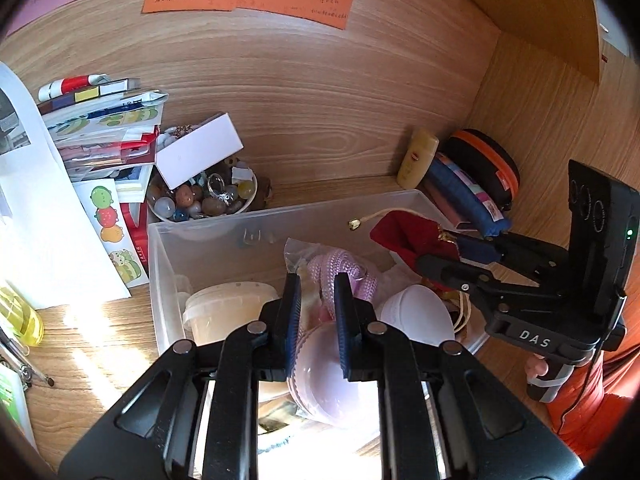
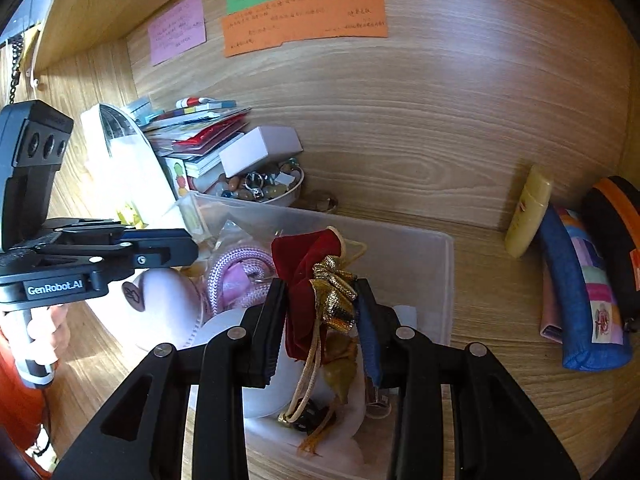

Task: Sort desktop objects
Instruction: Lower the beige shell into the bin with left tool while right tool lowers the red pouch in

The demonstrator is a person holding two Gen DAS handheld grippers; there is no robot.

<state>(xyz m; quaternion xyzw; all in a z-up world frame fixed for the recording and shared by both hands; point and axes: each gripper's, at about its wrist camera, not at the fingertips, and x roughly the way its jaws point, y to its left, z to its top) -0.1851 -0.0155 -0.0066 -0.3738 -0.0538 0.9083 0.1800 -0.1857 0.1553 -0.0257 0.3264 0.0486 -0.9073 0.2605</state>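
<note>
I am carrying two black claws with silver pivot screws and ribbed blue pads (image 1: 294, 316). My right claw (image 1: 452, 254), at the frame's right, is showing white "DAS" lettering and a glowing green light; my left claw (image 2: 176, 250) is reading "GenRobot.AI". I am wearing orange sleeves (image 1: 592, 400).

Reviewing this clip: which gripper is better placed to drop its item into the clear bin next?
Right. The right gripper has the red velvet pouch between its fingers, directly above the clear plastic bin. The left gripper is shut, holding nothing visible.
</note>
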